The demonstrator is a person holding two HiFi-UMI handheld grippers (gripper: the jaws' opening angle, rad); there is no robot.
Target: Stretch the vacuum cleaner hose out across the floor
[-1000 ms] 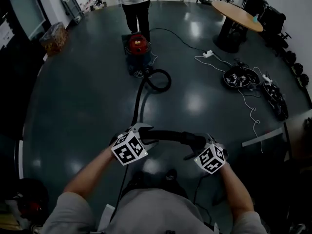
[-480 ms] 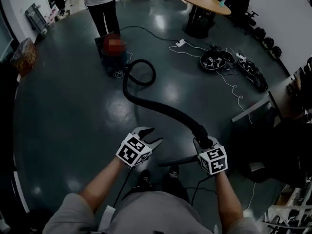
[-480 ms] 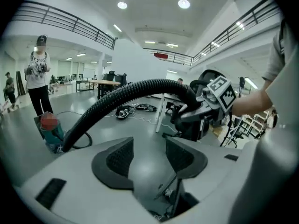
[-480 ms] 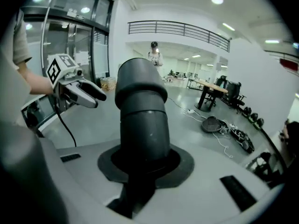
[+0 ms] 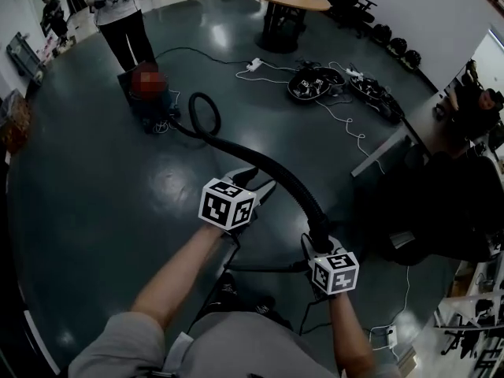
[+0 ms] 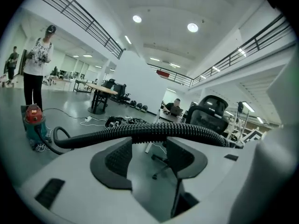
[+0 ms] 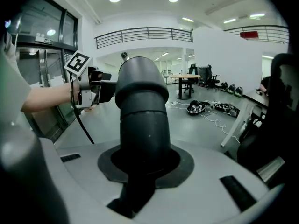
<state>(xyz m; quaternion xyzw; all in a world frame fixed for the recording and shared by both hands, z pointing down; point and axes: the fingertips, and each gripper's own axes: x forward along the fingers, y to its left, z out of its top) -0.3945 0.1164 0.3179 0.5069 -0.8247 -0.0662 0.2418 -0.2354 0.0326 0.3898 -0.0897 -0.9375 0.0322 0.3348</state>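
1. Jaws of our right gripper (image 7: 145,158) are clenched on the smooth black cuff (image 7: 142,107) at the free end of the hose (image 5: 277,173). This is the end farthest from the vacuum cleaner (image 5: 151,110).
2. Our left gripper (image 6: 149,154) is released, with its jaws standing apart. The ribbed hose runs crosswise just past their tips and is not pinched. This gripper sits nearer the vacuum cleaner than the right one does.
3. From the cuff, the hose's long axis runs up off the floor (image 5: 94,211) and arcs over beside the left gripper. It then slopes down toward the vacuum cleaner.
4. Just beside the vacuum cleaner the hose curls into one loop, so that stretch lies curved, not straight.
5. We cannot make out where the hose joins the vacuum cleaner. The cuff's tip is hidden inside the right gripper.
6. A person (image 5: 120,18) stands right behind the vacuum cleaner, cut off at the top edge of the head view.
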